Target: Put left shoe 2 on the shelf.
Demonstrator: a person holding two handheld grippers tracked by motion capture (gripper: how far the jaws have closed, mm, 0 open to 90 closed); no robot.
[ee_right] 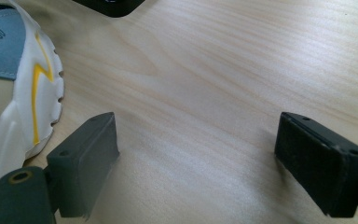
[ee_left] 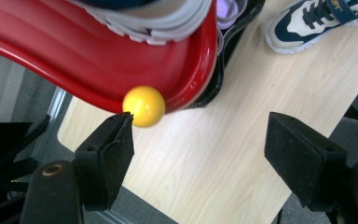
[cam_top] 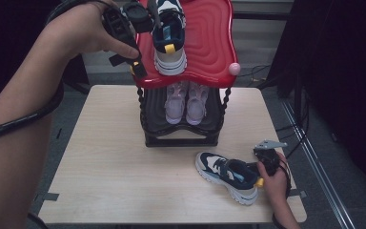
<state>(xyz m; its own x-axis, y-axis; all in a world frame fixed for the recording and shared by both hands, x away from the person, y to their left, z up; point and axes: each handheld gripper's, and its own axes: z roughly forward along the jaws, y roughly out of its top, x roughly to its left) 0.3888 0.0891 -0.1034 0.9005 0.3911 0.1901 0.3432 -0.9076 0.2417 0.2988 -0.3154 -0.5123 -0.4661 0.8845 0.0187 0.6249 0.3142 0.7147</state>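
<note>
The left hand-held gripper (cam_top: pixel 136 64) hangs at the near left corner of the rack's top tier, its jaws spread wide with nothing between them; in the left gripper view one pad (ee_left: pixel 116 149) sits just below a yellow ball knob (ee_left: pixel 143 106) on the tier's corner. The right hand-held gripper (ee_right: pixel 205 158) rests low over the table (cam_top: pixel 109 162) at the near right, jaws also wide apart and empty, with bare wood between the pads; the heel of a shoe lies just beside its left jaw in the right gripper view, not gripped.

The table is a pale wood-grain top. At its far middle stands a two-tier shoe rack (cam_top: pixel 183 136) with black twisted posts. Its upper tier is a red rippled tray (cam_top: pixel 214 43), and on it stands one navy-and-white sneaker (cam_top: pixel 169 40), heel toward the person, near the tray's left half; the sole reaches close to the front rim. A pink ball knob (cam_top: pixel 234 68) caps the tray's near right corner.

The lower tier is a black tray (cam_top: pixel 155 114) holding a pair of light purple sneakers (cam_top: pixel 186 104) side by side, toes pointing toward the person.

The matching navy-and-white sneaker (cam_top: pixel 228 175) lies on the table in front of the rack, to its right, upright on its sole, with its toe toward the left and its heel beside the right hand (cam_top: pixel 275 183).
</note>
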